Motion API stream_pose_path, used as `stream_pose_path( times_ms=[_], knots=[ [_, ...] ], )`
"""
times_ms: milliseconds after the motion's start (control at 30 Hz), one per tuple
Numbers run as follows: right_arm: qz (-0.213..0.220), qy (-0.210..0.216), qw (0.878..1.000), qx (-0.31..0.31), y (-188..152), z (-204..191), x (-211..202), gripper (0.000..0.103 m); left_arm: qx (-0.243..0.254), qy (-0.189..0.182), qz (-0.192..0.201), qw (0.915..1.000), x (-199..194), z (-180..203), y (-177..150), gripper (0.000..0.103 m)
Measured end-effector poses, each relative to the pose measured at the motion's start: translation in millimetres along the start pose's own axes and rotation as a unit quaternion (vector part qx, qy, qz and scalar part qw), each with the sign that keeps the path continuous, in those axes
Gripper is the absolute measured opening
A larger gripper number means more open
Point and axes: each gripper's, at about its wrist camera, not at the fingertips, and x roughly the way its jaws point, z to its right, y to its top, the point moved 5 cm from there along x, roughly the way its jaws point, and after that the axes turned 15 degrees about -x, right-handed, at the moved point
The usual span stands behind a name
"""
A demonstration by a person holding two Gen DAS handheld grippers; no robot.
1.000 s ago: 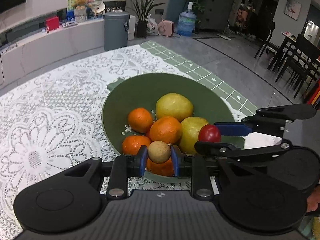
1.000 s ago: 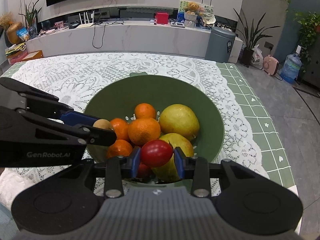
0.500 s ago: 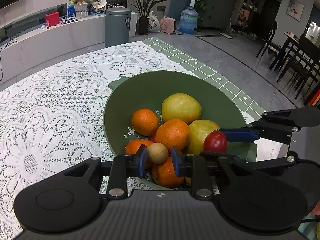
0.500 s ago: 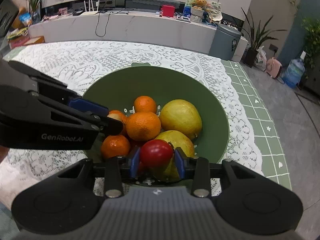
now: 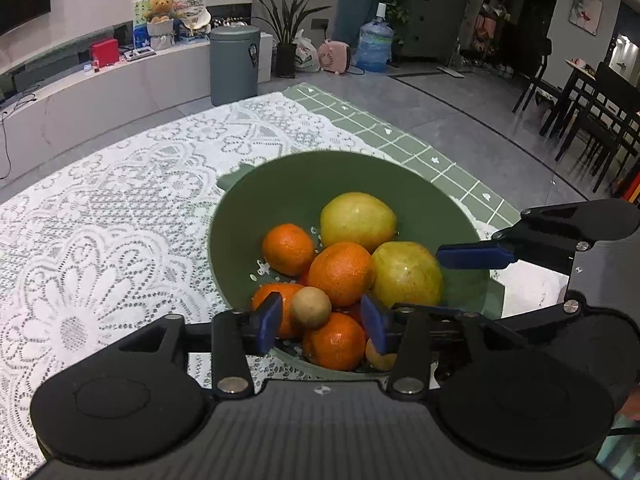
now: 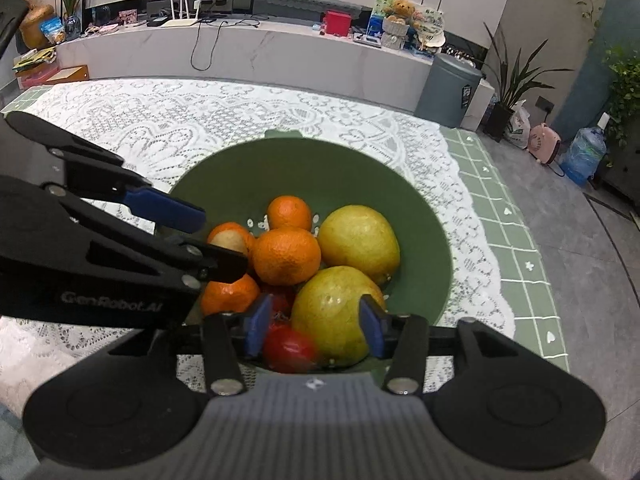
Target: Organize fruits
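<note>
Over the green bowl, the left gripper opens around a small brown fruit; the right gripper opens above a red tomato, pads clear.

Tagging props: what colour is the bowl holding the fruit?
Dark green bowl, plain, seen best in the right wrist view.

Both grippers same build: left gripper, right gripper. Matte black linkage arms, blue pads at finger tips, silver pivot screws behind them, round black discs either side of a ribbed grey housing. White "GenRobot.AI" lettering on left gripper's side.
</note>
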Motion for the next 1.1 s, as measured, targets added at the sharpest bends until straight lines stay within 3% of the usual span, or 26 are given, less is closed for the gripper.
stream_pose_path(
  times_ms=[233, 600, 867, 1100],
  knots=[
    [0.025, -0.005, 0.999, 0.023, 3.9, 4.5, -20.5, 0.066, -0.016, -0.001, 0.027, 0.9995, -25.2, 0.1, 4.3, 0.061],
    [0.070, 0.000, 0.997, 0.044, 6.5, 1.4, -61.0, 0.075, -0.020, 0.020, 0.074, 0.9968, -70.1, 1.5, -0.2, 0.062],
    [0.117, -0.010, 0.989, 0.089, 5.7, -6.6, -93.2, 0.079, -0.030, 0.039, 0.135, 0.9897, -104.5, -3.8, -6.4, 0.062],
    [0.161, -0.046, 0.976, 0.141, -3.6, -7.5, -119.9, 0.086, -0.043, 0.079, 0.176, 0.9801, -125.5, -14.2, -16.7, 0.074]
  ],
)
